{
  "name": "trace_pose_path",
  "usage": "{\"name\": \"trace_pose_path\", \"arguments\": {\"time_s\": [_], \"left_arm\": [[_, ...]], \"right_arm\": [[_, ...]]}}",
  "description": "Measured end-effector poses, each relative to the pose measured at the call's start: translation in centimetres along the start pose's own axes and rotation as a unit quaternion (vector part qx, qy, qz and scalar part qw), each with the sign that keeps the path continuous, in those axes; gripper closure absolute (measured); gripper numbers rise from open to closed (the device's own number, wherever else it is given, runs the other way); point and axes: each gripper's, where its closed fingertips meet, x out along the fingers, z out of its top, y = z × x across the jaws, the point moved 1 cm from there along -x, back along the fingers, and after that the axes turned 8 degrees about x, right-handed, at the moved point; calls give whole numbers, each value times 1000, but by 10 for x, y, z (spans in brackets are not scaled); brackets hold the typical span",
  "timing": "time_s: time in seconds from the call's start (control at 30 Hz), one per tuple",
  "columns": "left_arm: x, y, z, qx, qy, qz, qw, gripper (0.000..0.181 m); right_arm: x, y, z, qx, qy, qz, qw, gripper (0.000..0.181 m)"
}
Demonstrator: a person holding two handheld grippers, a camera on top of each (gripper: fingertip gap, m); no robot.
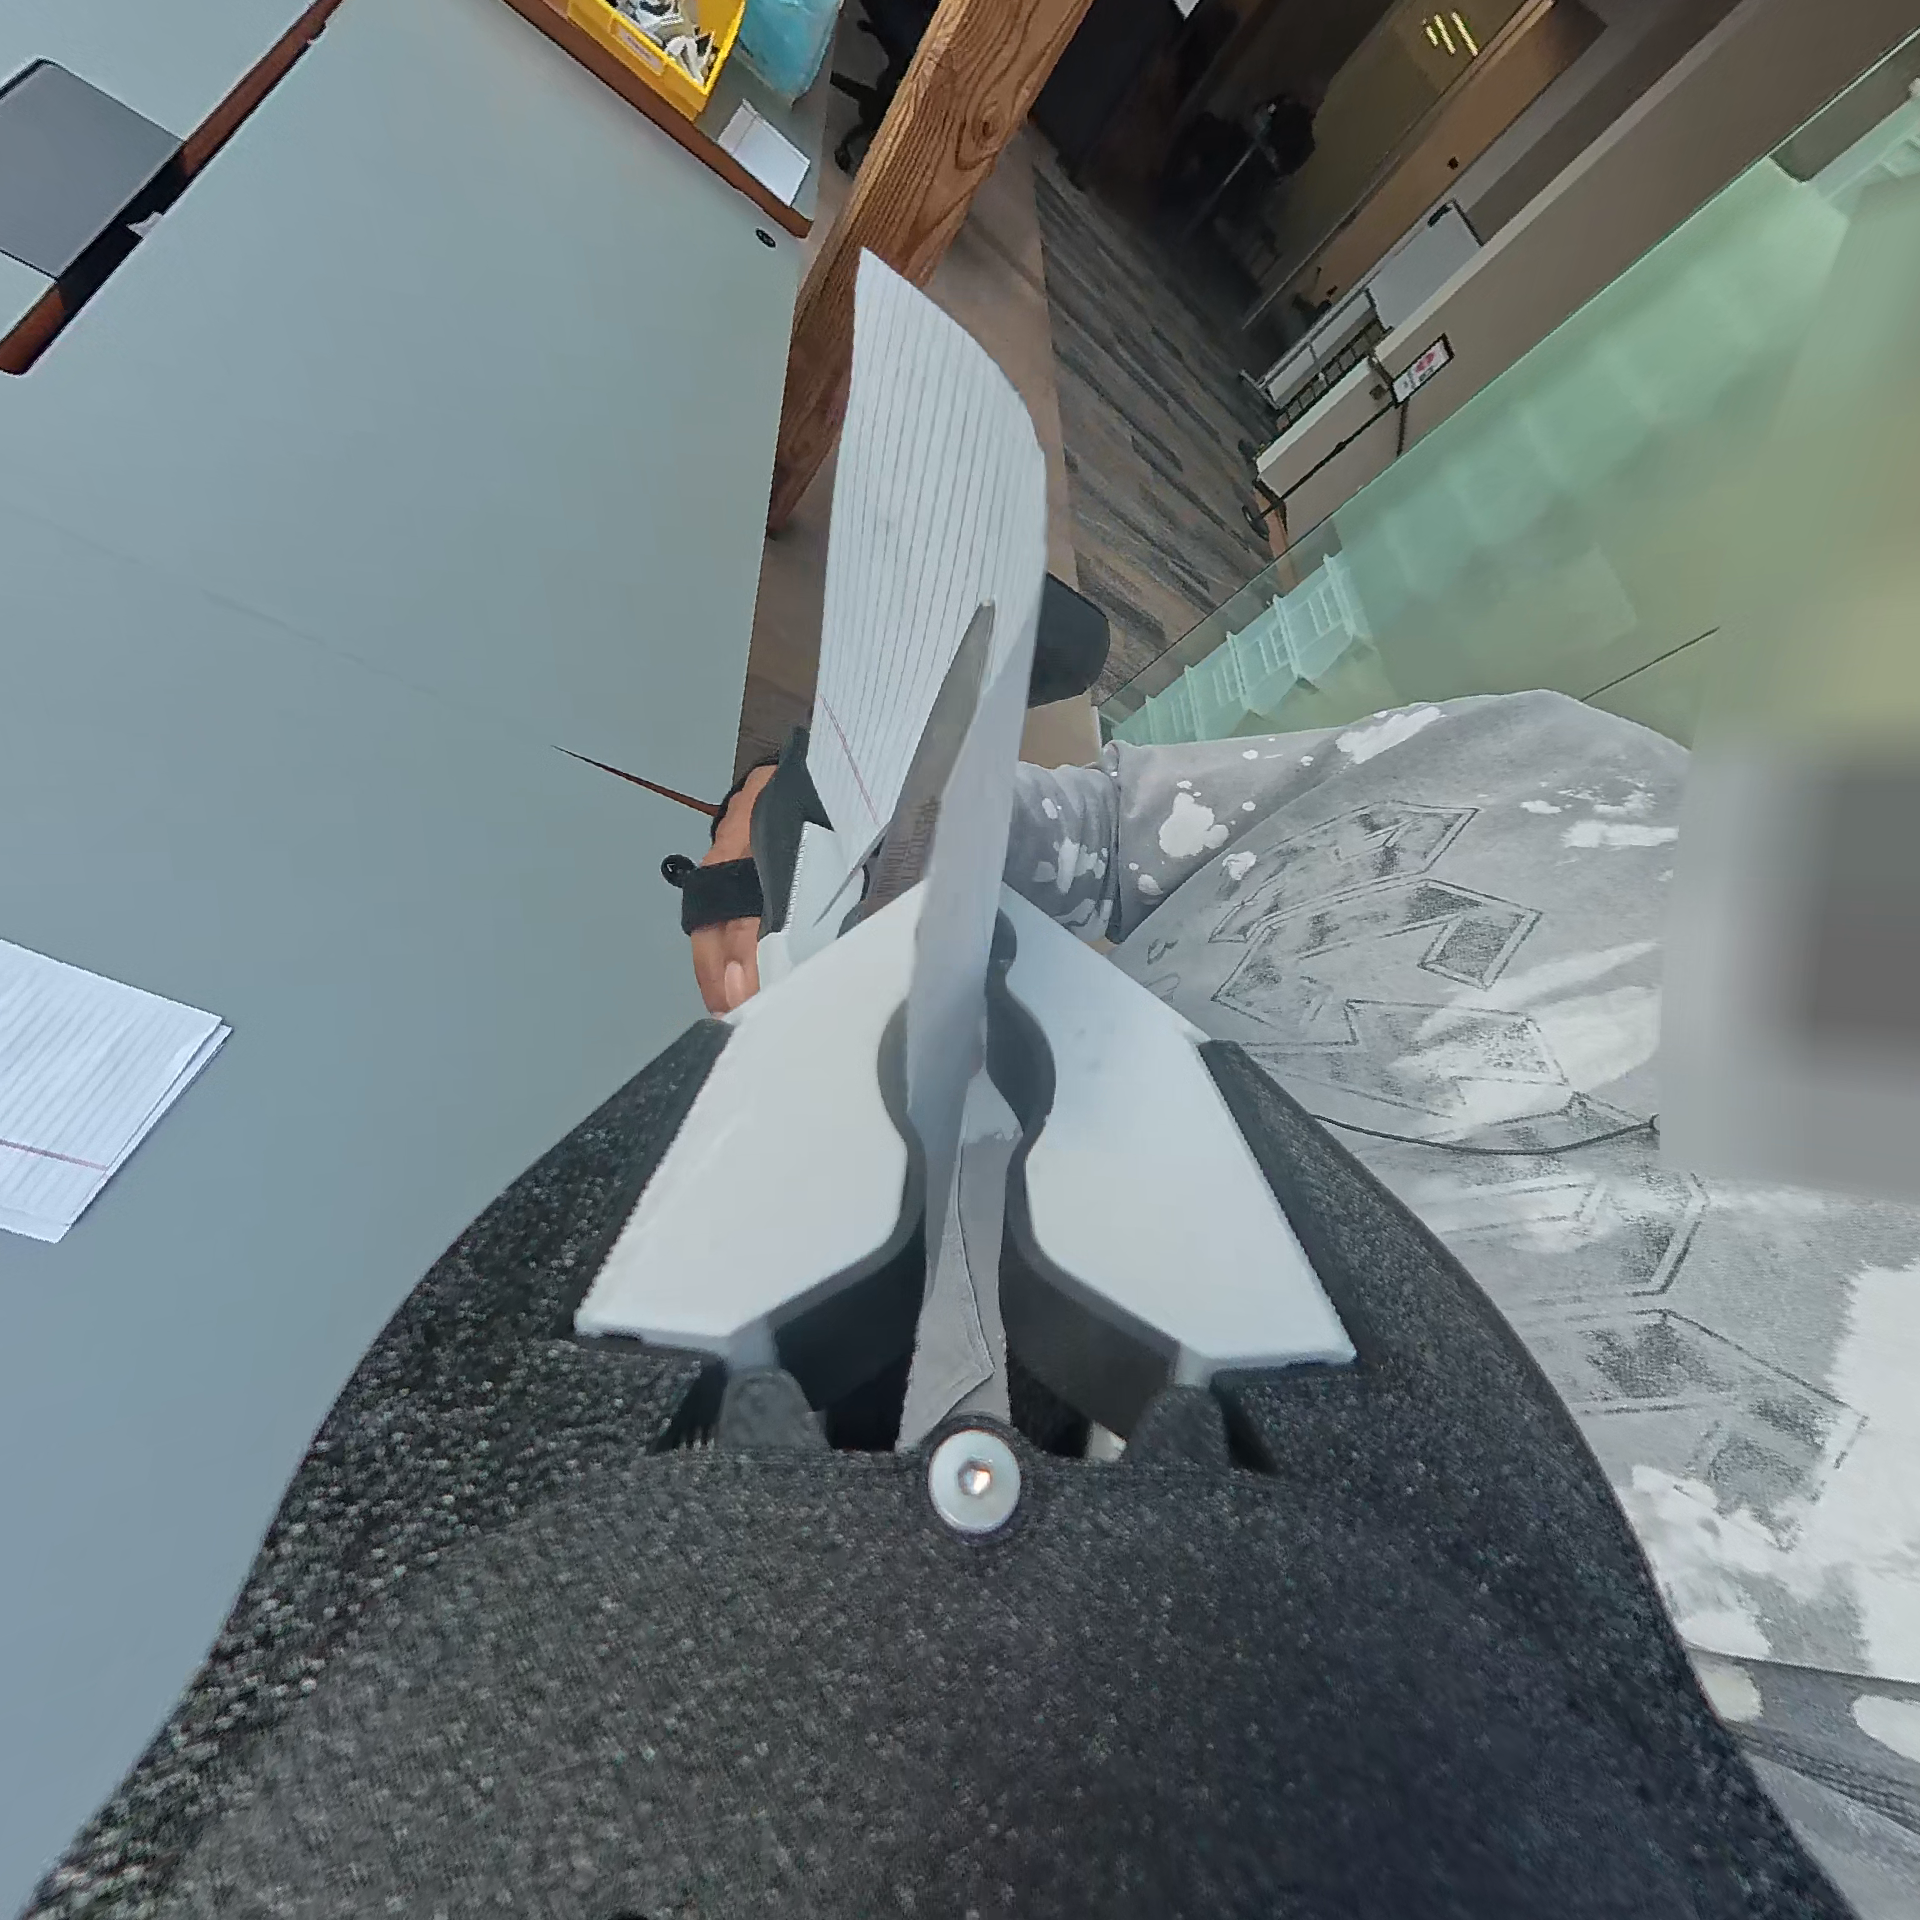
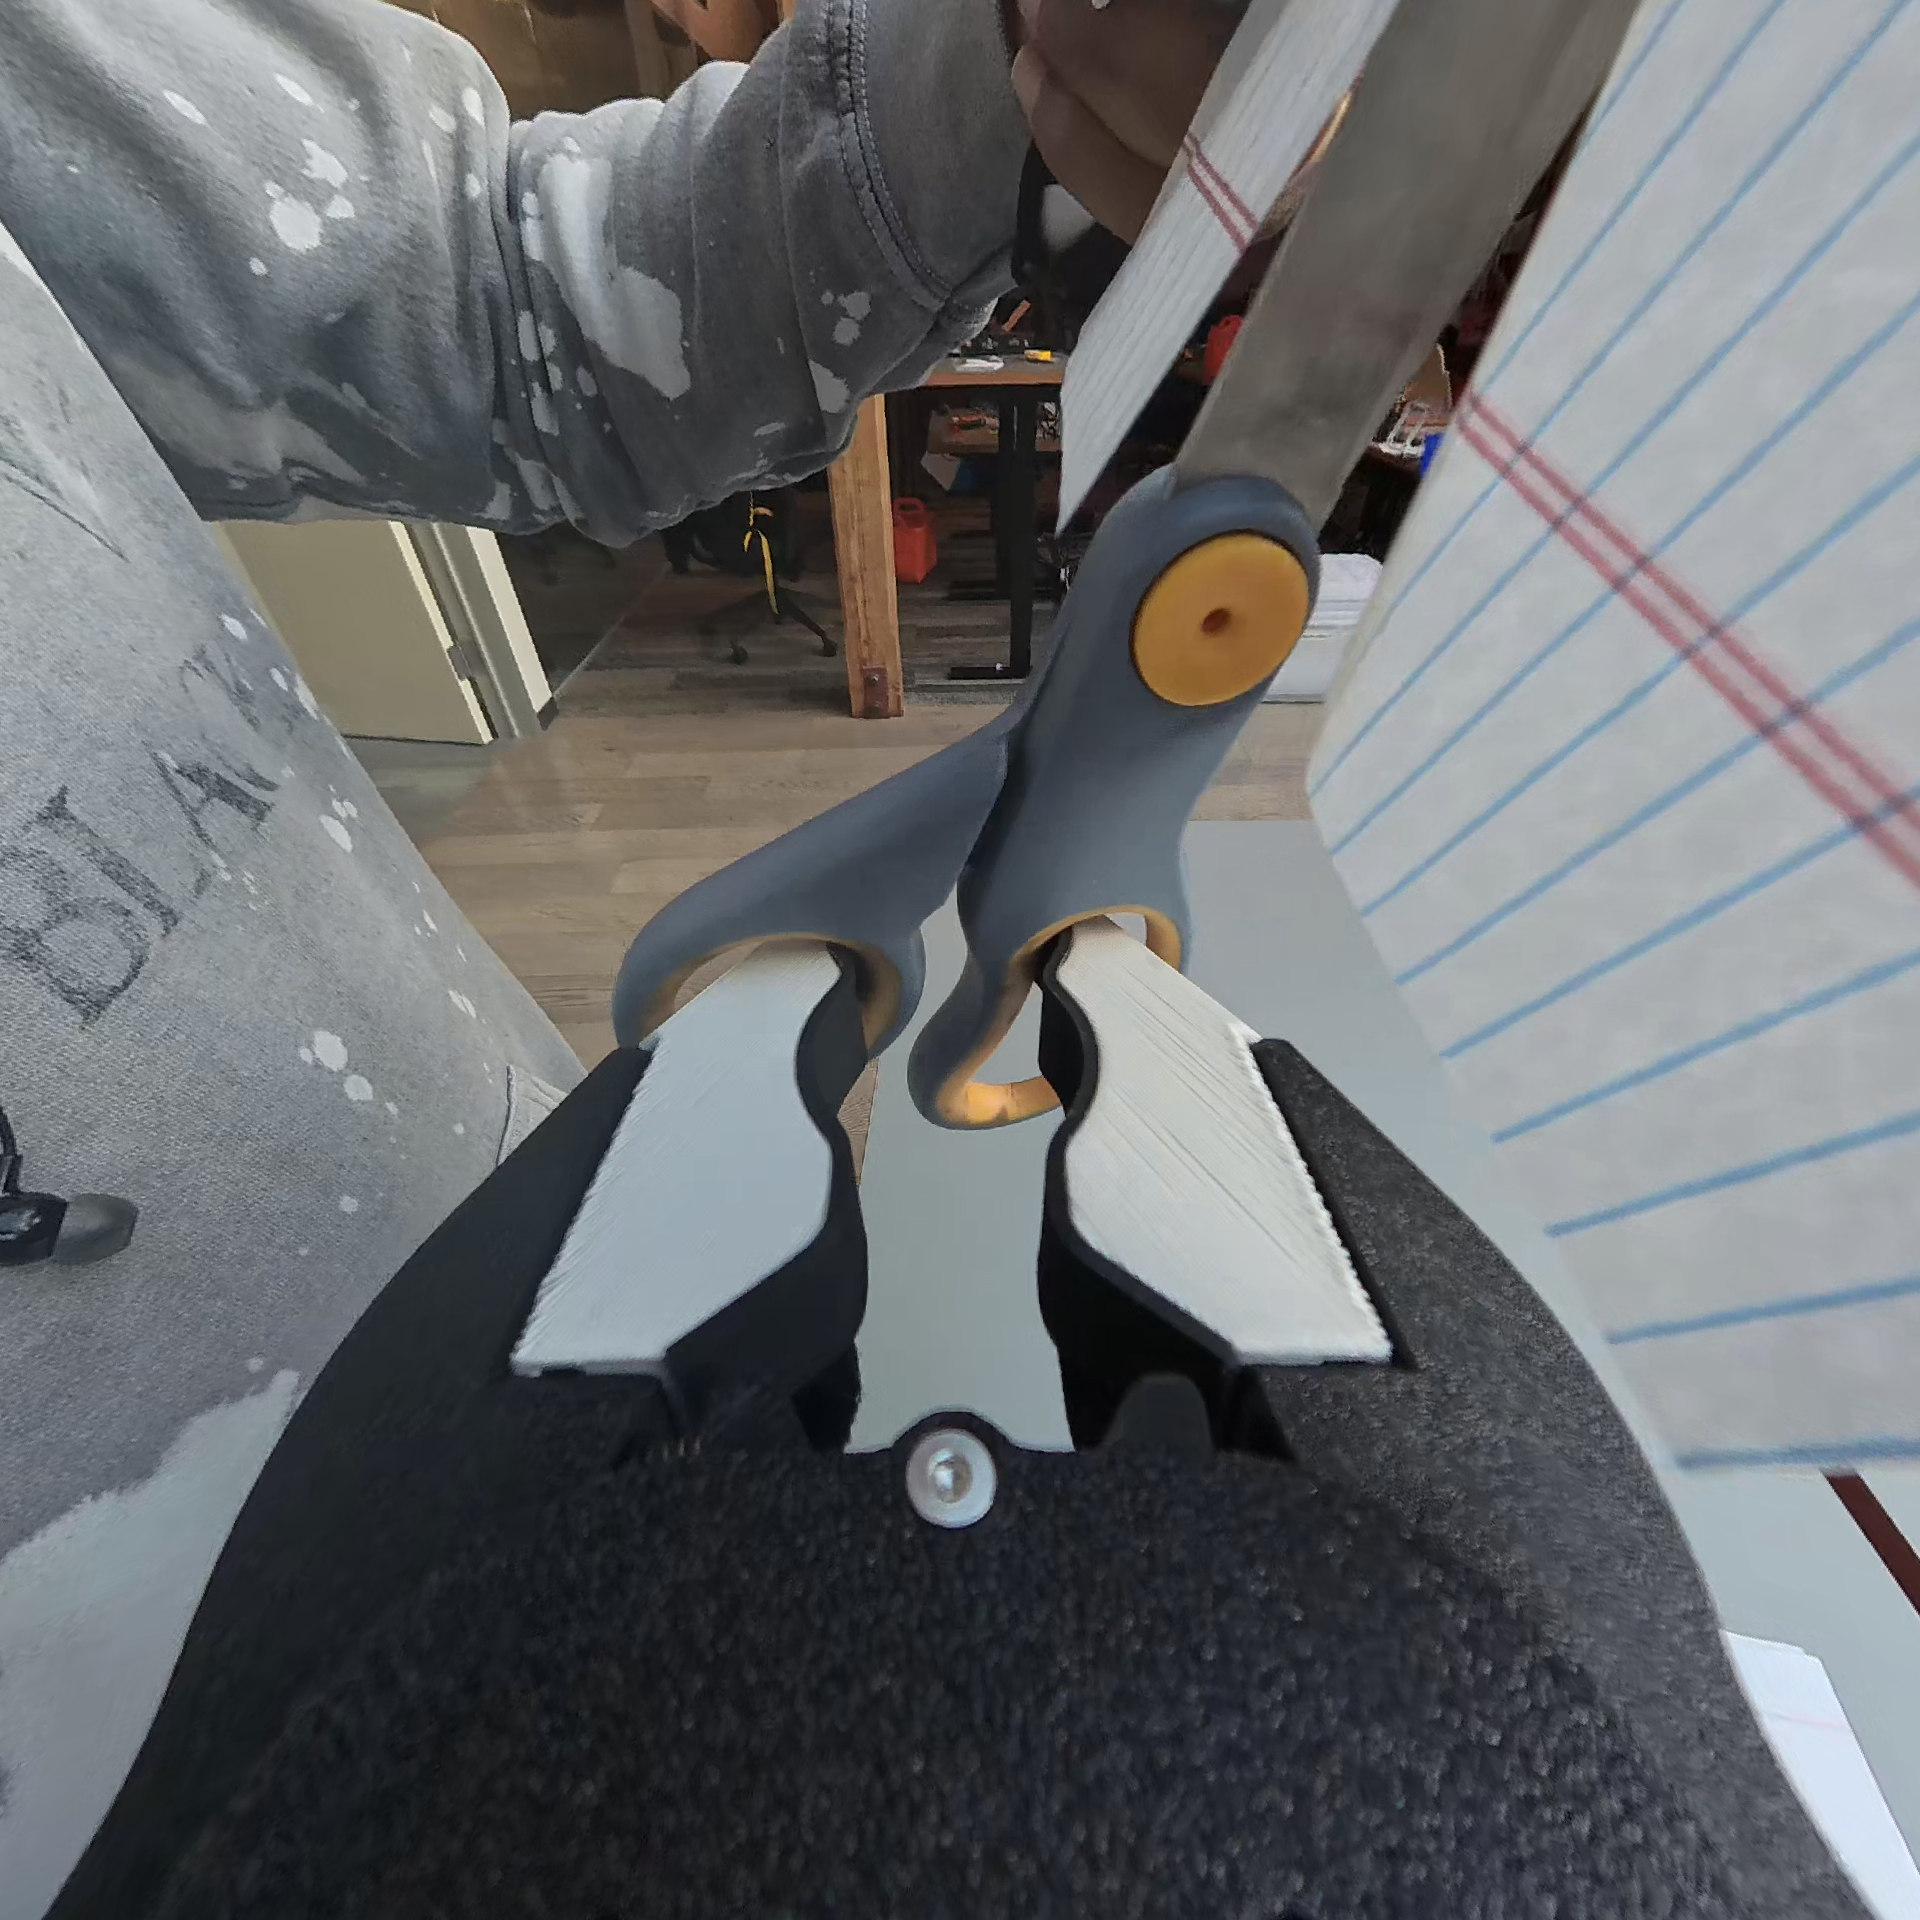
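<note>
My left gripper (image 1: 951,935) is shut on the near edge of a lined paper sheet (image 1: 935,468), which stands edge-on above the grey table (image 1: 364,520). A steel scissors blade (image 1: 940,758) lies against the sheet just beyond the fingertips. My right gripper (image 2: 961,951) has one finger through each handle loop of grey scissors with an orange pivot (image 2: 1091,727), and the handles are drawn close together. The blades (image 2: 1351,312) point up and to the right into the paper. The wide lined part (image 2: 1662,831) lies to their right and a narrower strip (image 2: 1164,291) to their left.
More lined sheets (image 1: 83,1091) lie on the table at the left. A laptop (image 1: 73,166) and a yellow bin (image 1: 655,42) sit on tables behind. A wooden post (image 1: 914,156) stands beyond the table edge. A person's grey sleeve (image 2: 416,260) crosses above the scissors.
</note>
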Motion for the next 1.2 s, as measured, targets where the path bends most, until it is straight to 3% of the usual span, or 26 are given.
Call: {"name": "trace_pose_path", "arguments": {"time_s": [0.33, 1.03, 1.2], "left_arm": [[0, -1, 2, 3, -9, -4, 1000, 181], [-3, -5, -3, 11, 1, -5, 1000, 181], [-2, -5, -8, 9, 16, 0, 1000, 181]], "right_arm": [[1, -1, 4, 6, -22, -6, 1000, 159], [-1, 9, 23, 22, -89, 27, 995, 146], [-1, 10, 23, 11, -77, 29, 997, 145]]}}
